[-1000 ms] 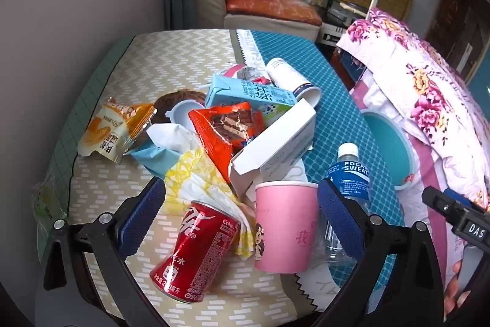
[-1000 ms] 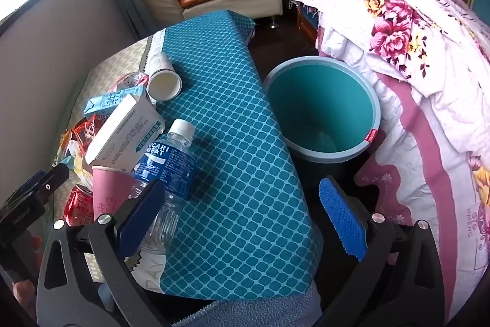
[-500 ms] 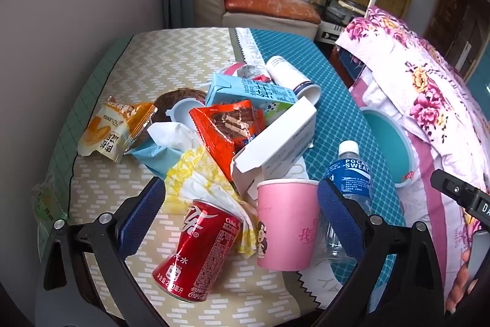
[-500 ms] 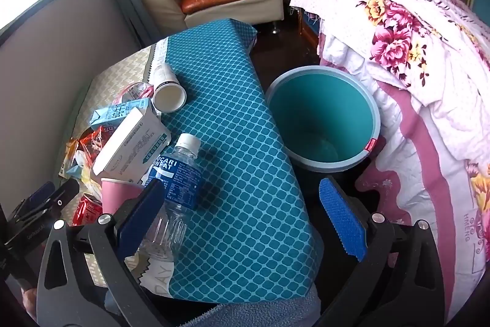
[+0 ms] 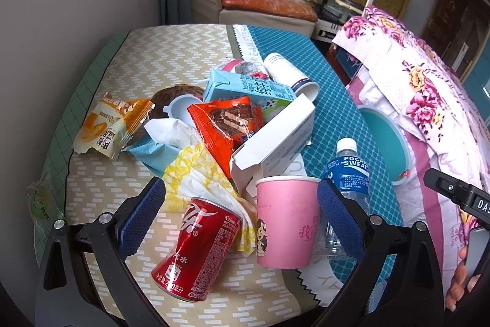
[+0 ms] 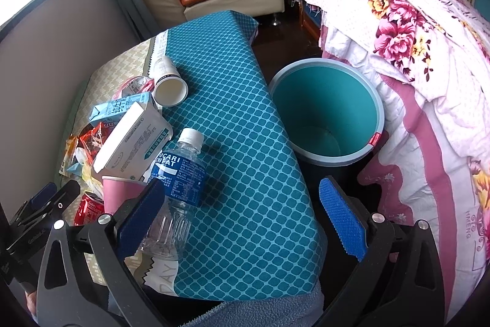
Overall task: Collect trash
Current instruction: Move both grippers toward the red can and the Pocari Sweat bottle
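- My left gripper (image 5: 240,216) has its jaws spread wide, holding nothing; the red can (image 5: 197,247) and pink cup (image 5: 286,223) lie between them at lower centre.
- My right gripper (image 6: 242,215) is equally spread and empty, and over the last second it has drawn back slightly, so the bottle (image 6: 176,183) by its left pad sits higher in frame.
- Nothing is collected yet: the teal bin (image 6: 372,100), right of the counter (image 6: 232,100), looks empty.
- Both hover tilted downward.

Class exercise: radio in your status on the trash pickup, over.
Left tongs open, over red cola can and pink paper cup. Right tongs open, empty. Round teal plastic bin beside table, empty. Clear Pocari Sweat bottle beside right tongs.
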The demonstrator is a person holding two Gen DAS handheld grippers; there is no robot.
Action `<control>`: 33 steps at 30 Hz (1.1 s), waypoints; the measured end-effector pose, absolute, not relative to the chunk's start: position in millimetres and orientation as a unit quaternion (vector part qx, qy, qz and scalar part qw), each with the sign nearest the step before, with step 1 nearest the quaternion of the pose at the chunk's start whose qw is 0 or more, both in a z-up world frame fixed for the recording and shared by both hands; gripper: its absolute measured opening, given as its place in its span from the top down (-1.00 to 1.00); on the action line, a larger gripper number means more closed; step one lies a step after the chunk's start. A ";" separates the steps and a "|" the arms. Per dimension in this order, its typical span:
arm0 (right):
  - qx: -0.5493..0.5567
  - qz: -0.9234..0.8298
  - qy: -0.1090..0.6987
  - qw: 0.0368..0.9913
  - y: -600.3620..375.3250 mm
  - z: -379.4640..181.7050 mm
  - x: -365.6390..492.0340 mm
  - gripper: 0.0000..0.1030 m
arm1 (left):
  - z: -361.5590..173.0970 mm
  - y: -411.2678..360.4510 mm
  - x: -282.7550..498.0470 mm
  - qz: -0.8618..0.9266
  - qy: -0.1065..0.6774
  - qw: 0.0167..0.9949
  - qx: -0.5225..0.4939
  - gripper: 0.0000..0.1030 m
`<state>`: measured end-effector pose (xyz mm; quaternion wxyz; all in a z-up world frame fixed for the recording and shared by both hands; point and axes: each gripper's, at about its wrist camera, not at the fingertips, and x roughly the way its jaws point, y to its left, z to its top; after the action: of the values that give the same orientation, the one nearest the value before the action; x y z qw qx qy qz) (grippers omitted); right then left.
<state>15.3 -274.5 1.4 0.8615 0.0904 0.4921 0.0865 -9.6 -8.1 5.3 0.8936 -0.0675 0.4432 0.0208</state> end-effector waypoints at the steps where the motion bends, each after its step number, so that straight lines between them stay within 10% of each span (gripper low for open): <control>1: 0.090 0.086 0.493 0.861 -273.9 1.2 15.5 -0.88 | 5.2 -7.7 -10.0 0.020 0.444 0.893 -0.068 -0.93; 33: 0.097 0.090 0.531 0.837 -257.1 -16.7 17.4 -0.88 | -1.0 -1.2 -2.3 -0.019 0.458 0.888 -0.043 -0.93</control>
<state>17.4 -257.1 -16.7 0.8371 0.0972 0.5307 0.0902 -2.3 -1.2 -1.0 0.8875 -0.0430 0.4583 -0.0195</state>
